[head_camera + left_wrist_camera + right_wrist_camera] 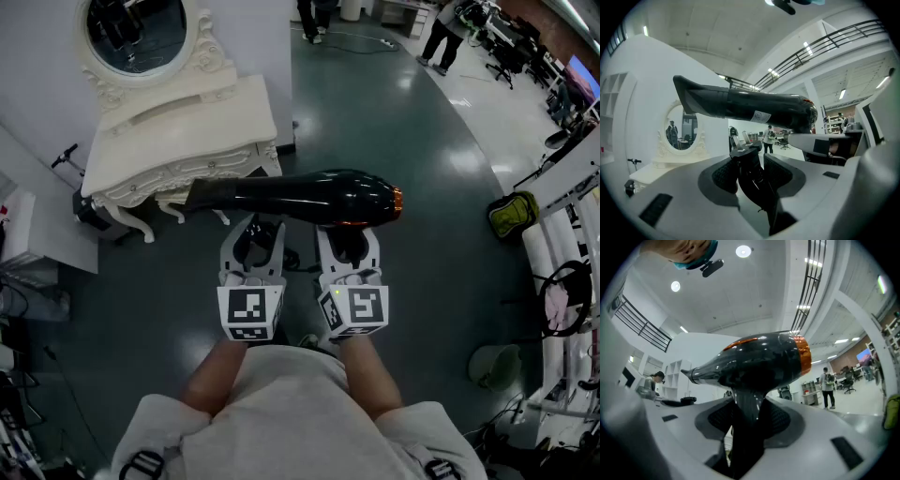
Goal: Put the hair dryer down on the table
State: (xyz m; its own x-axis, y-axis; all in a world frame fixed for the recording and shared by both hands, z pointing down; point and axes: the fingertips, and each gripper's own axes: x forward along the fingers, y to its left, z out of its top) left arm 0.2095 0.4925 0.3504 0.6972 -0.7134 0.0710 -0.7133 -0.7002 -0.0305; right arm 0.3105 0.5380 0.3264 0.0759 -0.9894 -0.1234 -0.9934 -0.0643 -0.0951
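A glossy black hair dryer (309, 197) with an orange ring at its back end hangs level above the dark floor, its nozzle pointing left toward the cream dressing table (187, 122). My right gripper (347, 246) is shut on the dryer's handle (747, 427), with the body (759, 362) just above the pads. My left gripper (251, 246) is shut on the dryer's black plug (747, 164), whose metal prongs stick up between the pads. The dryer barrel (754, 105) crosses the left gripper view above the jaws. The table stands ahead and to the left, apart from the dryer.
An oval mirror (136, 33) tops the dressing table. A yellow-green bag (511, 214) and white racks (562, 253) line the right side, with a pale bucket (492, 366) near them. People (441, 37) stand far ahead. White furniture (42, 230) sits at the left.
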